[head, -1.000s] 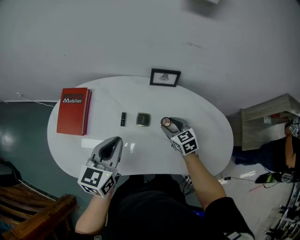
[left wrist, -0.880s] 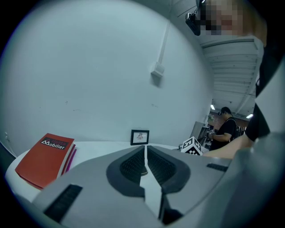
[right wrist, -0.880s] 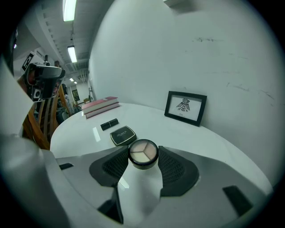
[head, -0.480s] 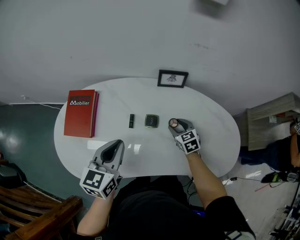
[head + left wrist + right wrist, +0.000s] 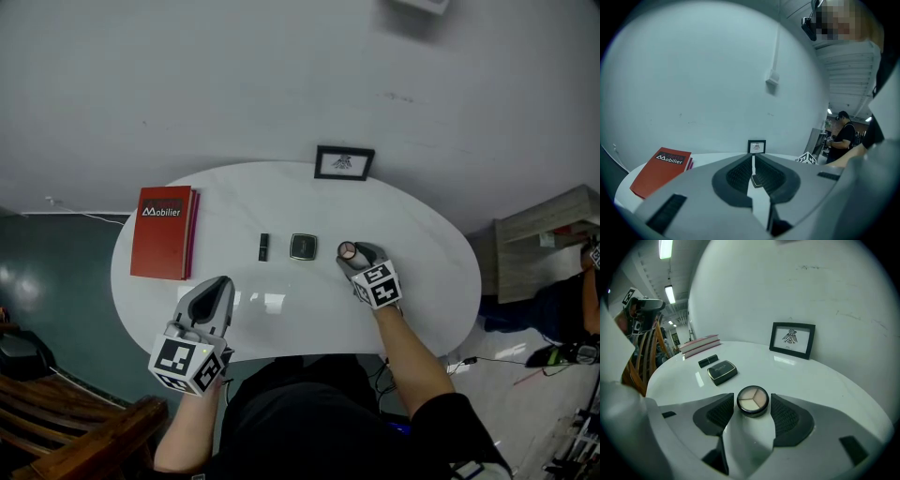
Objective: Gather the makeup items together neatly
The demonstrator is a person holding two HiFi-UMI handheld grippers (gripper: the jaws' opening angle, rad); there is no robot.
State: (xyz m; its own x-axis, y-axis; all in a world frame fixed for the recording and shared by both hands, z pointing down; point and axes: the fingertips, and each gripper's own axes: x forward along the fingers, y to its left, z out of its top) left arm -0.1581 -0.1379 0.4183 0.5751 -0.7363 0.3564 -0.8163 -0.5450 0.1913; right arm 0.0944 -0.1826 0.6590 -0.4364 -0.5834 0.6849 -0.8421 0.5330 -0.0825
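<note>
Gripping: my right claw [image 5: 752, 405] had the round compact [image 5: 752, 398] by its rim, lower middle of frame | left claw [image 5: 753, 164] was clenched, empty | seemed light, rigid, slick, crackable, so sides only

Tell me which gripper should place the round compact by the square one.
Right: the right gripper grips the round compact, beside the square compact; the left gripper is shut, empty, at the near edge of the table.
</note>
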